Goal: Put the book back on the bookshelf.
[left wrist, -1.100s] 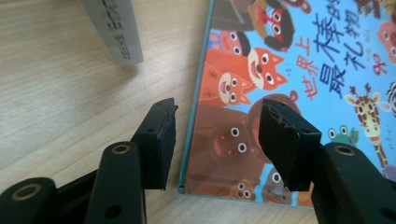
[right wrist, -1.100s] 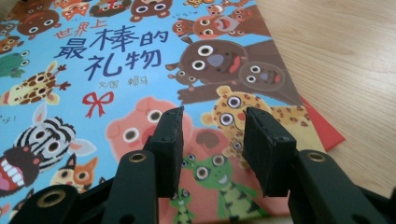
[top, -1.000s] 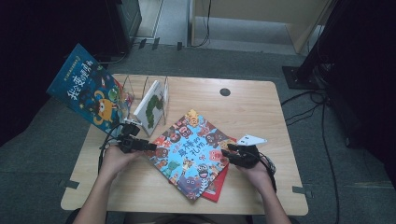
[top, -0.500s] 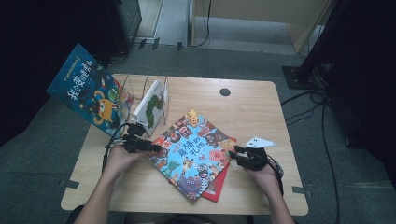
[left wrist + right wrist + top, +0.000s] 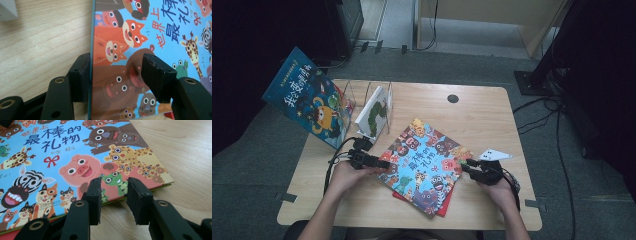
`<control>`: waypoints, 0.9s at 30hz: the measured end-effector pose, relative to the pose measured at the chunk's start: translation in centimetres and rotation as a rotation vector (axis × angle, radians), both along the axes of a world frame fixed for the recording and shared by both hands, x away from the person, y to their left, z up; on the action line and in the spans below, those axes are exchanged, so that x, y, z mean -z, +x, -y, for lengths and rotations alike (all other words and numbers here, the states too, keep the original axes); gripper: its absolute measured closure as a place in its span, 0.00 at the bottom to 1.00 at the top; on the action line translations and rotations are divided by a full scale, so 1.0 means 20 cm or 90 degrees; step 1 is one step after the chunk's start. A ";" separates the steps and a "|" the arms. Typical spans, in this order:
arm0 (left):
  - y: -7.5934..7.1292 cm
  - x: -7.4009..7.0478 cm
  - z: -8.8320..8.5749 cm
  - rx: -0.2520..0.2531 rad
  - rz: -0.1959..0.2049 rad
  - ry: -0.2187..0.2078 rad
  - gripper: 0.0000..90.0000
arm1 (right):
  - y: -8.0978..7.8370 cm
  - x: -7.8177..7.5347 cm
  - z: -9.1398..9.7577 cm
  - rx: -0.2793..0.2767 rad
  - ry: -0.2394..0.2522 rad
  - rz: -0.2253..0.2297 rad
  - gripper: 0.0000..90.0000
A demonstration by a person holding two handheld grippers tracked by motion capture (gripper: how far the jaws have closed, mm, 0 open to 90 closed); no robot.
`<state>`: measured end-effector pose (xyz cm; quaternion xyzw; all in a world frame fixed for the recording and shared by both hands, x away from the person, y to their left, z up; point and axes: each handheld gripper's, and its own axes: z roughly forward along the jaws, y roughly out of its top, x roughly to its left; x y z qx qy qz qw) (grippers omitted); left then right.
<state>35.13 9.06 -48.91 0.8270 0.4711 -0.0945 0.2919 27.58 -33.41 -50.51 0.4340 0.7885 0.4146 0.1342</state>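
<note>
Since the earlier frame the right hand-held gripper (image 5: 472,168) has drawn back a little from the book's right edge toward the person, and its jaws have just been closing; nothing is between them. The left hand-held gripper (image 5: 382,164) has stayed at the book's left edge, and its jaws have just been opening, with the book's edge between them.

I count four books: one animal picture book (image 5: 427,162) lying flat, one red book (image 5: 443,207) under it, one blue book (image 5: 309,97) leaning off the tabletop's corner at 10 o'clock, and one white book (image 5: 374,111) standing in the clear rack (image 5: 362,92). There are two hand-held grippers, one in each hand.

The animal picture book lies near the middle of the tabletop (image 5: 477,115), turned like a diamond. Its long axis runs from about 11 o'clock to about 5 o'clock in the high view, with the far corner pointing to 11 o'clock.

In the left gripper view the left jaws stand apart on either side of the book's edge (image 5: 91,62), one over the wood and one over the cover, and do not press on it. In the right gripper view the right jaws stand apart, just before the book's edge (image 5: 150,188), over bare wood.
</note>
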 end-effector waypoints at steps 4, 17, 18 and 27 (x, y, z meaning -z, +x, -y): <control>-0.02 0.00 0.03 0.011 -0.010 -0.003 0.46 | -0.02 0.00 0.01 -0.006 0.004 -0.004 0.74; -0.02 -0.02 0.05 0.005 0.008 -0.034 0.47 | -0.07 0.00 0.08 -0.011 0.015 -0.017 0.86; -0.01 -0.02 0.05 0.003 0.017 -0.034 0.47 | -0.07 0.00 0.08 -0.012 0.014 -0.019 0.89; 0.08 0.00 0.07 0.009 0.021 -0.033 0.43 | -0.07 0.02 0.08 -0.025 0.005 -0.034 0.99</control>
